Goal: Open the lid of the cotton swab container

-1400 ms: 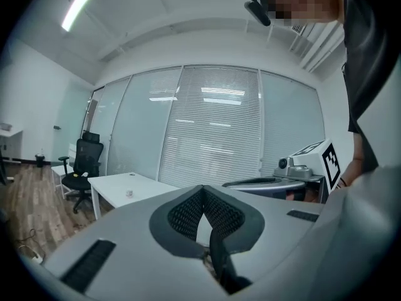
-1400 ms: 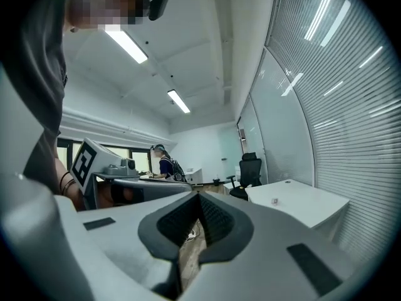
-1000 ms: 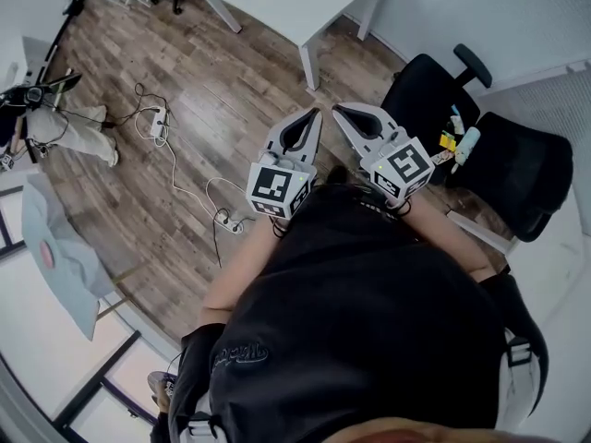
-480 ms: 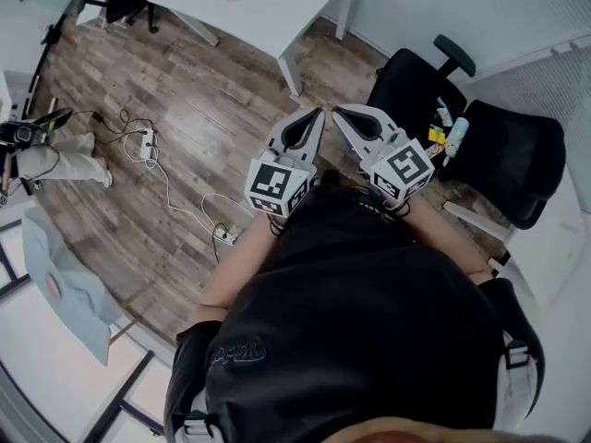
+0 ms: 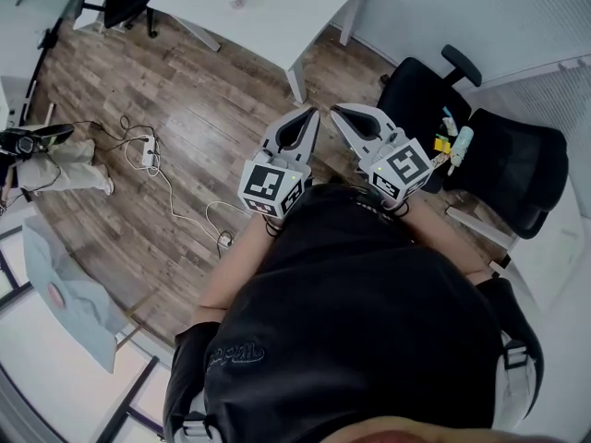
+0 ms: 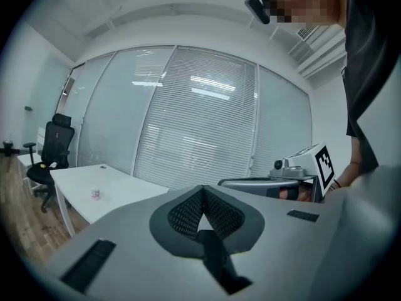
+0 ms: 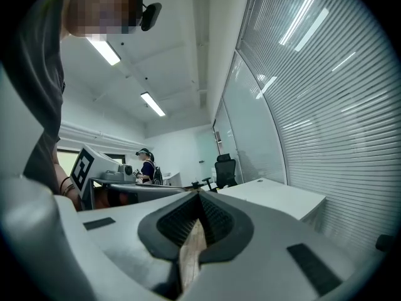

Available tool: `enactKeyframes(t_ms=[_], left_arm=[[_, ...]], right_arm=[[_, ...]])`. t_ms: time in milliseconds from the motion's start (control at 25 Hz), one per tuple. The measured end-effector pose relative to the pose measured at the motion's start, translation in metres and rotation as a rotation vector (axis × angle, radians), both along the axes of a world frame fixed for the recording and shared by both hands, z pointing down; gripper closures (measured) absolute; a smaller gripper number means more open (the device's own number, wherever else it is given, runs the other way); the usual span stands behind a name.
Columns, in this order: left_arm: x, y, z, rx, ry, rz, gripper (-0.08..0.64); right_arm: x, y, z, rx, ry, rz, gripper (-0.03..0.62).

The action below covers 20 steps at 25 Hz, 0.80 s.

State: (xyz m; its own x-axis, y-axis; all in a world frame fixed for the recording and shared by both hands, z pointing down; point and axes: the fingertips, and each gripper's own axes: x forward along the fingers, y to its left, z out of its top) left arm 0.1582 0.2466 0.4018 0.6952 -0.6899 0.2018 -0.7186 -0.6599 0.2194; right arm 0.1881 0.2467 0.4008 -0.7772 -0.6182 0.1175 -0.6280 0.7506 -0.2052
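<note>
Both grippers are held side by side in front of the person's chest, over the wooden floor. My left gripper (image 5: 311, 113) (image 6: 202, 190) is shut with nothing between its jaws. My right gripper (image 5: 338, 110) (image 7: 199, 197) is shut too, and holds nothing. Ahead stands a white table (image 5: 277, 12) (image 6: 125, 190) with one small pale container (image 5: 238, 1) (image 6: 95, 194) on it, too far off to make out. In the right gripper view the white table (image 7: 276, 196) shows, and the container does not.
A black office chair (image 5: 499, 169) stands to the right, with small items (image 5: 452, 143) on its seat. A power strip and cables (image 5: 148, 146) lie on the floor at left. Another person (image 5: 51, 164) is at the far left. A glass wall with blinds (image 6: 200, 124) runs behind the table.
The floor, table and chair have shifted in the head view as the person moves; the cables have slid left. Both grippers stay shut and side by side.
</note>
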Motion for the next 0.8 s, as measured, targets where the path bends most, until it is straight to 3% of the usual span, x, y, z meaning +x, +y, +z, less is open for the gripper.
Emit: enactKeyframes(t_ms=[200,520,800], left_arm=[[-0.034,-0.033,-0.005,0.022,0.037,0.006,0.546],[-0.108,-0.091,-0.011,0.032,0.007,0.036,0.548],[-0.155,-0.11,-0.017,0.037,0.02,0.067,0.547]], right_arm=[[-0.035,-0.034,-0.001,0.007,0.001,-0.005,0.571],[-0.117,-0.093,-0.007,0.013,-0.018,-0.015,0.571],[-0.158,-0.112,-0.017,0.042,0.017,0.053,0.571]])
